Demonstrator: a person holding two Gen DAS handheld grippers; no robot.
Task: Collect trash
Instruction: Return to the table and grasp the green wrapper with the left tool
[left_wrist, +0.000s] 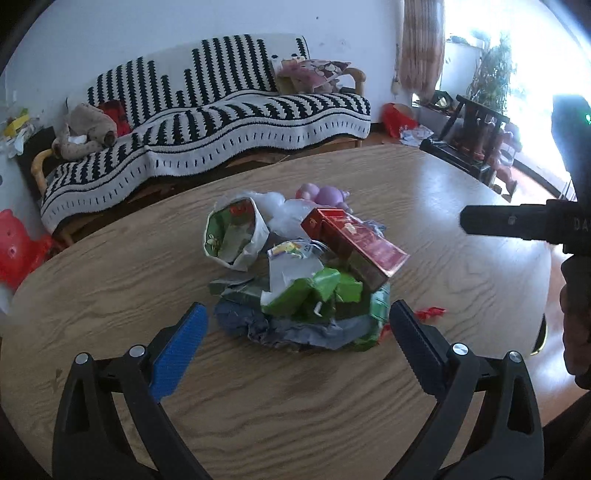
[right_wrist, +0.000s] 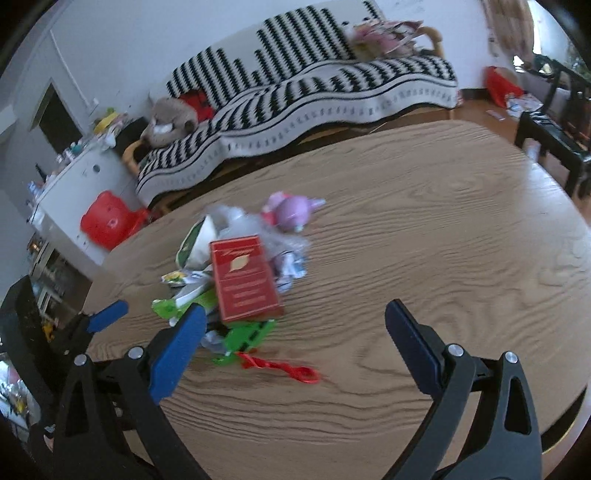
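Observation:
A heap of trash (left_wrist: 295, 273) lies in the middle of the round wooden table (left_wrist: 258, 398): a red carton (left_wrist: 354, 240), green wrappers (left_wrist: 314, 291), a white-green bag (left_wrist: 232, 232), clear plastic, grey paper and a purple toy (left_wrist: 325, 194). My left gripper (left_wrist: 297, 325) is open, its jaws on either side of the heap's near edge, empty. My right gripper (right_wrist: 295, 325) is open and empty, to the right of the heap, with the red carton (right_wrist: 243, 280) and a red ribbon scrap (right_wrist: 284, 367) before it. The right gripper's arm shows at the right in the left wrist view (left_wrist: 517, 221).
A sofa with a black-and-white striped blanket (left_wrist: 221, 122) stands behind the table, with a soft toy (left_wrist: 88, 129) on it. A red stool (right_wrist: 107, 218) and a white cabinet (right_wrist: 74, 184) stand at the left. Dark wooden furniture (left_wrist: 472, 140) stands at the right.

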